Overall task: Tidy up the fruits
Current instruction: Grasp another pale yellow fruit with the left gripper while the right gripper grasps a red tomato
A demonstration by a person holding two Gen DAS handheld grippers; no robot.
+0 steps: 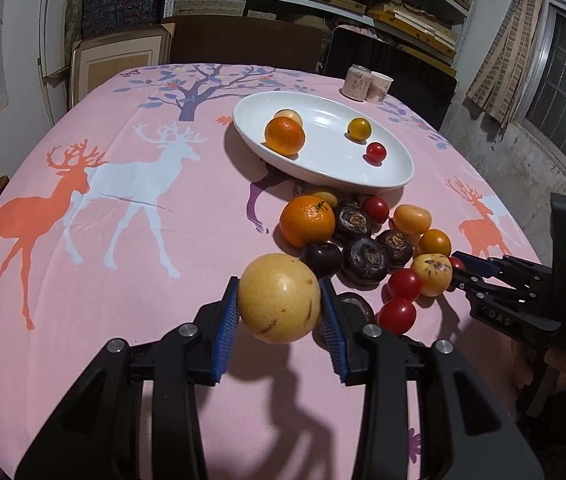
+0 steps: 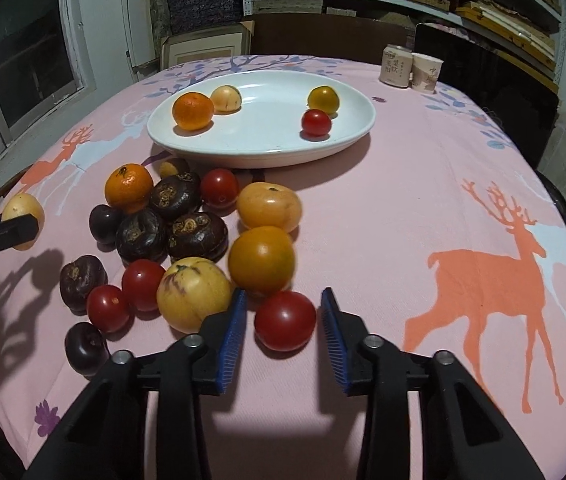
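My left gripper [image 1: 279,300] is shut on a large pale yellow fruit [image 1: 279,298] and holds it above the pink cloth, left of the fruit pile; the fruit also shows in the right wrist view [image 2: 23,212]. My right gripper [image 2: 283,322] is open, its jaws on either side of a red tomato [image 2: 285,320] lying on the cloth. The white oval plate [image 1: 363,168] [image 2: 267,152] holds an orange [image 2: 193,110], a pale fruit [image 2: 225,98], a yellow tomato [image 2: 323,99] and a red tomato [image 2: 315,122].
A pile of tomatoes, an orange [image 2: 129,187] and dark water chestnuts [image 2: 197,236] lies in front of the plate. A can [image 2: 395,65] and a paper cup [image 2: 426,72] stand at the far right. Shelves and chairs stand behind the table.
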